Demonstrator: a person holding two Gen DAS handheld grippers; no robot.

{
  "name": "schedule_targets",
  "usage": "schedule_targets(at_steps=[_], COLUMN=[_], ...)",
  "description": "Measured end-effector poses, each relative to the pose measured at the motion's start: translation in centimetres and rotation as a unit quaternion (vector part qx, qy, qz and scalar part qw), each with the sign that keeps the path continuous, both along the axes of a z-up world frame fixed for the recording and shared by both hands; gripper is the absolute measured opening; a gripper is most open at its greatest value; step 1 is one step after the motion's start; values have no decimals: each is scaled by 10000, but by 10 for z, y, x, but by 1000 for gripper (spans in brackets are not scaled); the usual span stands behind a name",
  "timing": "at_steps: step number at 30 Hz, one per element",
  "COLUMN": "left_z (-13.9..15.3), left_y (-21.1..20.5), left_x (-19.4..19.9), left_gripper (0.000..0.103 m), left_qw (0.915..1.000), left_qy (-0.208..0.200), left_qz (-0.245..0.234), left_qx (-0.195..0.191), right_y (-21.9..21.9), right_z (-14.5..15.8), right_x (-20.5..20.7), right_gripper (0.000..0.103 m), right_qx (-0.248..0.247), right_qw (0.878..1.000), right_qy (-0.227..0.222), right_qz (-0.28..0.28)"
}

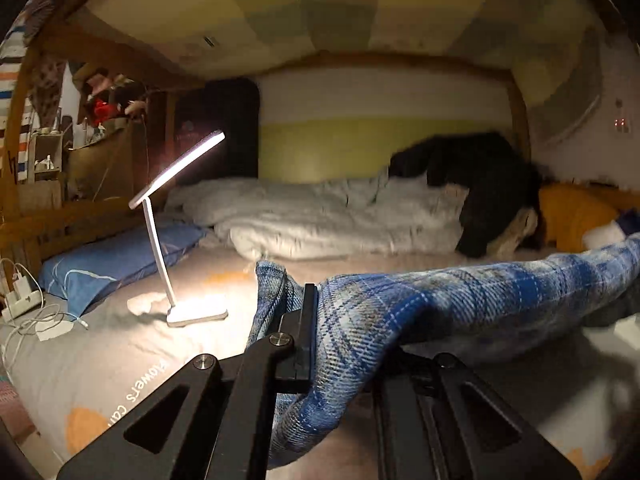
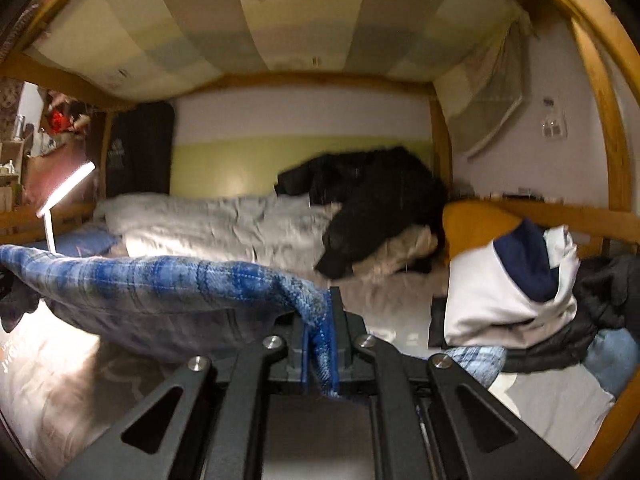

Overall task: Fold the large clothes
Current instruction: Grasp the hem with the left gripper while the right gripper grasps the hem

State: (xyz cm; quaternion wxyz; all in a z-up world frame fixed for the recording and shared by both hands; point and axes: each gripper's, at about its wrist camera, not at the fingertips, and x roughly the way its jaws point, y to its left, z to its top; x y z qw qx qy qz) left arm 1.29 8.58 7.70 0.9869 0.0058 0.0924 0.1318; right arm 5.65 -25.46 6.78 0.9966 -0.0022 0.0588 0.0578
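A blue plaid garment (image 1: 460,300) hangs stretched between my two grippers above the bed. My left gripper (image 1: 320,320) is shut on one end of it, with cloth bunched between and over the jaws and running off to the right. In the right wrist view my right gripper (image 2: 320,316) is shut on the other end of the plaid garment (image 2: 160,284), which runs off to the left. The cloth sags a little in the middle, above the mattress.
A lit white desk lamp (image 1: 176,232) stands on the grey sheet (image 1: 100,360) at left, beside a blue pillow (image 1: 120,260) and chargers (image 1: 20,296). A white duvet (image 1: 320,216) and black coat (image 2: 380,208) lie at the back. Folded clothes (image 2: 512,296) pile up at right by the wooden rail (image 2: 560,216).
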Motion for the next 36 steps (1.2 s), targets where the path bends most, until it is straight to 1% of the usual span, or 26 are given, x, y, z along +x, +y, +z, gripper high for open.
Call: schedule_targets(at_steps=[2,4,5,7,8,10,11,12,14,16,18,20,21,24,26,28,29,30,31,33,36], left_z=[3,2,-1,-6,-11,-21,-29,-36,-46,-49,-47,-46,-46,-56,-65,-77,-82,-87,-91,-93,-90], left_y=[0,-1,-1,2,4,8,12,14,18,20,23,26,28,31,33,32,31,32,34,39,44], left_x=[-5,2,7,17,26,44,53,60,74,89,111,131,140,168,182,198,204,208,211,214,217], left_gripper=[7,7,7,8,8,9,10,10,10,10,10,10,11,13,13,14,15,18,20,20,20], left_qw=[9999,9998,9996,9981,9957,9884,9838,9801,9742,9712,9680,9637,9616,9540,9489,9432,9424,9422,9414,9400,9435], left_qy=[-78,107,238,612,919,1501,1762,1940,2183,2305,2432,2589,2666,2938,3096,3286,3319,3323,3342,3368,3250], left_qz=[126,101,109,82,89,114,217,309,447,538,570,525,496,452,431,388,368,380,399,379,425], left_qx=[54,144,118,-38,-90,-175,-240,-280,-361,-280,-235,-390,-435,-379,-436,-310,-208,-178,-214,-385,-477], right_y=[-1,5,6,5,5,2,3,5,14,28,39,39,38,36,37,37,37,36,35,35,41], right_z=[4,5,3,-2,-6,-13,-17,-19,-23,-24,-24,-26,-27,-36,-42,-47,-49,-52,-54,-60,-61], right_x=[-2,4,9,21,28,38,43,50,56,66,86,106,120,152,167,180,187,192,195,201,211], right_gripper=[7,7,7,7,7,7,7,7,7,7,7,7,7,8,8,8,8,8,8,8,8], right_qx=[94,-34,-93,-127,-96,-2,6,-55,-320,-656,-907,-870,-826,-736,-758,-753,-704,-628,-575,-510,-575], right_qw=[9998,9999,9998,9989,9978,9952,9938,9925,9919,9913,9888,9877,9861,9814,9783,9759,9747,9734,9727,9714,9727], right_qy=[-30,86,168,445,647,965,1099,1207,1222,1143,1178,1296,1437,1775,1928,2050,2123,2201,2247,2316,2247], right_qz=[160,102,45,34,64,128,141,174,152,33,-91,-123,-107,-46,-15,22,41,70,92,108,113])
